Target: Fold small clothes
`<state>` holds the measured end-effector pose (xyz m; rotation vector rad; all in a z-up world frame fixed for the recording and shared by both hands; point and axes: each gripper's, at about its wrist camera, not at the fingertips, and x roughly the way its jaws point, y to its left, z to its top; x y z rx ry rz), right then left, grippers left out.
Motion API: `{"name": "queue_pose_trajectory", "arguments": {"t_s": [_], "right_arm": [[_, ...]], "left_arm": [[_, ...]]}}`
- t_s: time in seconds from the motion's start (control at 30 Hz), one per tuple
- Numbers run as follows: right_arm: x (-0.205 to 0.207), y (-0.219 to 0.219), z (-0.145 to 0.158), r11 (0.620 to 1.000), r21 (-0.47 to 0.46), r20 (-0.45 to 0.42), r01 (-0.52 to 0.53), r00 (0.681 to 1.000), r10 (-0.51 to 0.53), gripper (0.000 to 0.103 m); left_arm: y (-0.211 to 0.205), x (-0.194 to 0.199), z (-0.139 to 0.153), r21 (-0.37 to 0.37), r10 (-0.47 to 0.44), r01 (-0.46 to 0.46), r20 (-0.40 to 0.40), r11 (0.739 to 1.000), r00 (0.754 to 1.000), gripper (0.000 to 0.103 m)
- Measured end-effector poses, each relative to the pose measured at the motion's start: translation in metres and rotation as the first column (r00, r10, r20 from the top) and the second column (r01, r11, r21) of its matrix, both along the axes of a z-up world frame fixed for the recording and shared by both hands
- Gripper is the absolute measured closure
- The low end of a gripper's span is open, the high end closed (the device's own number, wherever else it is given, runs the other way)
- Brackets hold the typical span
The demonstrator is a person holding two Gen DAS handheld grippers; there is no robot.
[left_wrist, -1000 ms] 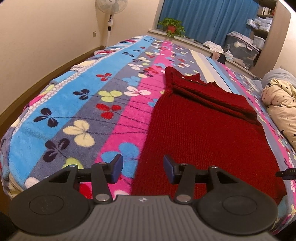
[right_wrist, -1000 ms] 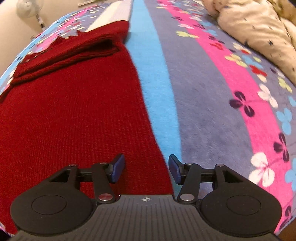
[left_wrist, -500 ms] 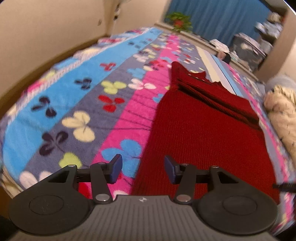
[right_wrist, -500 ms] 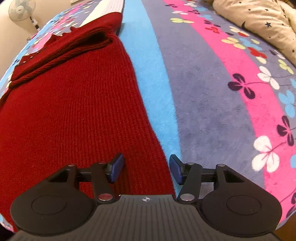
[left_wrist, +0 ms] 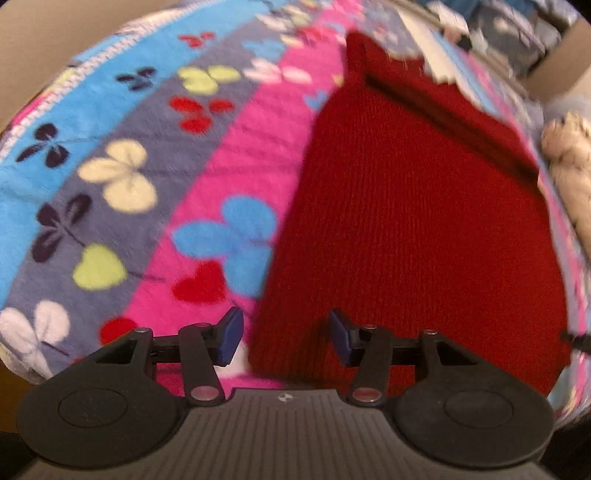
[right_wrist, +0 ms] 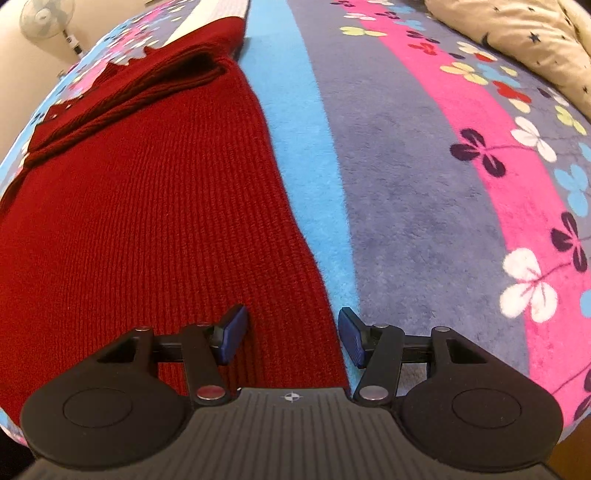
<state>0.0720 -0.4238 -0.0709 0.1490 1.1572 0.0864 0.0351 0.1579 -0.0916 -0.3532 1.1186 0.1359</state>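
Observation:
A dark red knitted sweater [left_wrist: 417, 206] lies flat on the flowered bed blanket [left_wrist: 110, 177], with its sleeves folded across its far end. My left gripper [left_wrist: 284, 336] is open, low over the sweater's near left corner, its jaws either side of the left edge. In the right wrist view the sweater [right_wrist: 147, 221] fills the left half. My right gripper [right_wrist: 291, 334] is open over the near right corner, straddling the sweater's right edge.
The blanket [right_wrist: 424, 184] has blue, grey and pink stripes with flowers. A beige star-print duvet [right_wrist: 517, 33] is bunched at the far right. A standing fan [right_wrist: 44, 16] is by the far wall. The bed's near edge is just below both grippers.
Both grippers have dropped lower and closer to the sweater's near corners. The left view is now blurred from motion. Jaws stay open and the sweater has not moved.

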Motion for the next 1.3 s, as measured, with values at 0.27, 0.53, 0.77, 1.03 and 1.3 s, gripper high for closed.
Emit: {"name": "queue_pose_trajectory", "arguments": {"t_s": [0.27,0.53,0.77,1.03,1.3], "right_arm": [[-0.016,-0.015,0.011,0.991,0.131,0.045,0.027,0.998,-0.033,0.092],[-0.022,-0.027,0.007,0.984,0.139,0.016,0.112,0.993,-0.116,0.085],[-0.019,0.001,-0.002,1.000,0.020,-0.003,0.001,1.000,-0.001,0.061],[-0.024,0.000,0.000,0.999,0.029,0.023,-0.037,0.999,0.037,0.078],[-0.031,0.002,0.009,0.995,0.073,0.071,-0.061,0.996,0.056,0.091]], "left_arm": [[-0.010,-0.010,0.019,0.033,-0.063,0.060,0.080,0.998,0.995,0.089],[0.001,-0.004,0.008,-0.035,0.023,-0.022,0.015,0.999,1.000,0.063],[-0.016,0.001,-0.001,0.056,-0.030,0.030,-0.002,0.998,1.000,0.059],[-0.015,0.000,-0.003,0.045,-0.016,0.016,0.011,0.999,1.000,0.059],[-0.018,0.001,-0.002,0.059,-0.045,0.044,0.028,0.997,0.999,0.087]]}}
